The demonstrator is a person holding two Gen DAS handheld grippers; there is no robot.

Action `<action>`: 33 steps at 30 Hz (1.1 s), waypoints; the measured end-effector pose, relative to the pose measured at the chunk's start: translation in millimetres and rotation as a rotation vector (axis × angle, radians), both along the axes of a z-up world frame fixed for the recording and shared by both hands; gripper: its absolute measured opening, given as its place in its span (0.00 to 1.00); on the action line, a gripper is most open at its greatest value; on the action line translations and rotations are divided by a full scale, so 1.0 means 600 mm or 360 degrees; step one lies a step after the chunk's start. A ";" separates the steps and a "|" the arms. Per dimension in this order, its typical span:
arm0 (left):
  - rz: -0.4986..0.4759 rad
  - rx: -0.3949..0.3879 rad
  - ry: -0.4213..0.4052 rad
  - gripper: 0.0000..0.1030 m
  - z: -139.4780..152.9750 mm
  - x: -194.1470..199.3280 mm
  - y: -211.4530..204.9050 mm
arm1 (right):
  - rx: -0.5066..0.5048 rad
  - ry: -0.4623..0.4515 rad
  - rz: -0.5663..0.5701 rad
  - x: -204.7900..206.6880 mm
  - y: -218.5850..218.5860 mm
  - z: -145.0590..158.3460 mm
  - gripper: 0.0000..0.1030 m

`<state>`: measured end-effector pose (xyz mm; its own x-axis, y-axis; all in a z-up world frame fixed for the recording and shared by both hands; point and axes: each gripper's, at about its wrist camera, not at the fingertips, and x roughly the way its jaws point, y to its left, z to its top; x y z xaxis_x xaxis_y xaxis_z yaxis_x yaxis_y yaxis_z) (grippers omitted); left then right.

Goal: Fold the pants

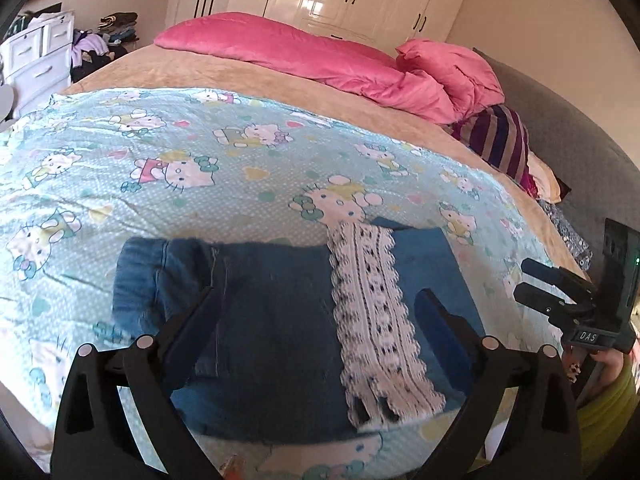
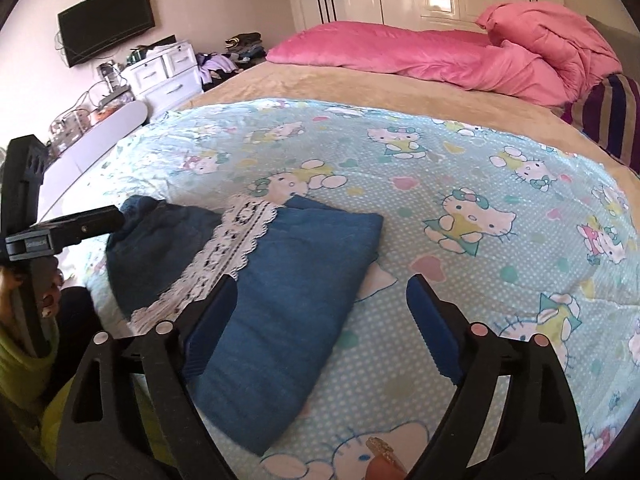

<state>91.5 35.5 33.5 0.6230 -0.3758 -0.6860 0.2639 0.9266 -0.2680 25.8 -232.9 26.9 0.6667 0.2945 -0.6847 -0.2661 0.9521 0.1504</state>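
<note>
Blue denim pants (image 1: 272, 320) with a white lace strip (image 1: 368, 304) lie folded into a compact bundle on the Hello Kitty sheet (image 1: 160, 168). They also show in the right wrist view (image 2: 288, 304), lace (image 2: 236, 240) across the middle. My left gripper (image 1: 316, 316) is open, hovering just above the bundle with nothing held. My right gripper (image 2: 320, 312) is open and empty over the bundle's right end; it shows at the right edge of the left wrist view (image 1: 552, 284). The left gripper shows at the left edge of the right wrist view (image 2: 92, 220).
A pink duvet (image 1: 320, 60) and a striped pillow (image 1: 496, 140) lie at the far side of the bed. White drawers (image 2: 168, 76) and piled clothes stand beyond the bed. A small gold object (image 2: 384, 452) lies at the near edge.
</note>
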 end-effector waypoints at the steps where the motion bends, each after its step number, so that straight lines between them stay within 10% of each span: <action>1: -0.0007 0.0016 0.0002 0.94 0.001 -0.007 -0.003 | 0.0000 -0.0005 0.0004 -0.006 0.002 0.001 0.82; 23: -0.0172 -0.0036 0.0430 0.70 -0.114 -0.054 -0.071 | -0.0060 0.0117 0.0166 -0.073 0.036 -0.063 0.83; 26: -0.0214 -0.0006 0.0450 0.28 -0.126 -0.053 -0.091 | -0.0048 0.0131 0.0171 -0.072 0.038 -0.068 0.83; 33: -0.0155 0.0097 0.0363 0.17 -0.108 -0.070 -0.065 | -0.0057 0.0046 0.0310 -0.086 0.070 -0.051 0.76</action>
